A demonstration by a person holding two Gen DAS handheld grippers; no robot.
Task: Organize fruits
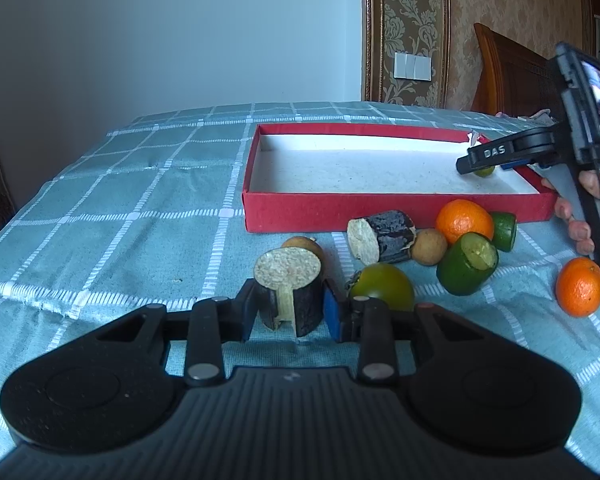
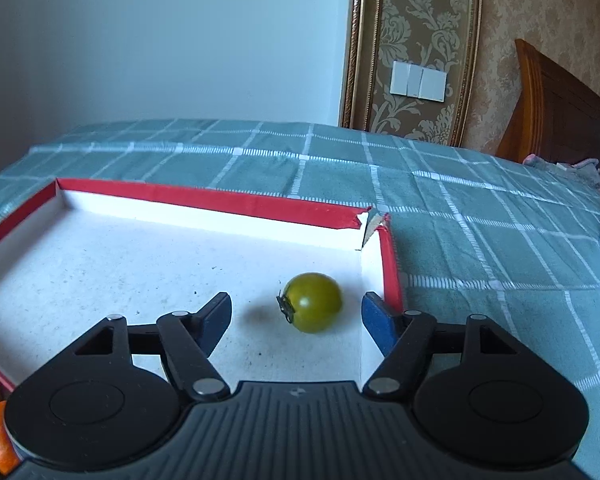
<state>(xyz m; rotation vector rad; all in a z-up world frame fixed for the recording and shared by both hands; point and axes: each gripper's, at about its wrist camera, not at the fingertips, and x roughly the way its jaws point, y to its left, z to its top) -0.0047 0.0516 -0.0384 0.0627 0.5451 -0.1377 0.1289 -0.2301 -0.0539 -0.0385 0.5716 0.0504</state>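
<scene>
Left hand-held gripper clamped on an upright sugarcane piece, held ready for the red box. Right hand-held gripper spread wide inside the box's right corner, green tomato lying free between the jaws, evidently set down there. Remaining fruits clustered on the checked bedcover just before the box.

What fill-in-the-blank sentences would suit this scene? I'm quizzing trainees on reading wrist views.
1. The left gripper is shut on a piece of ____.
2. The right gripper has jaws that are ____.
3. The green tomato lies inside the ____ box.
4. The box holds ____ fruit.

Missing words: sugarcane; open; red; one
</scene>
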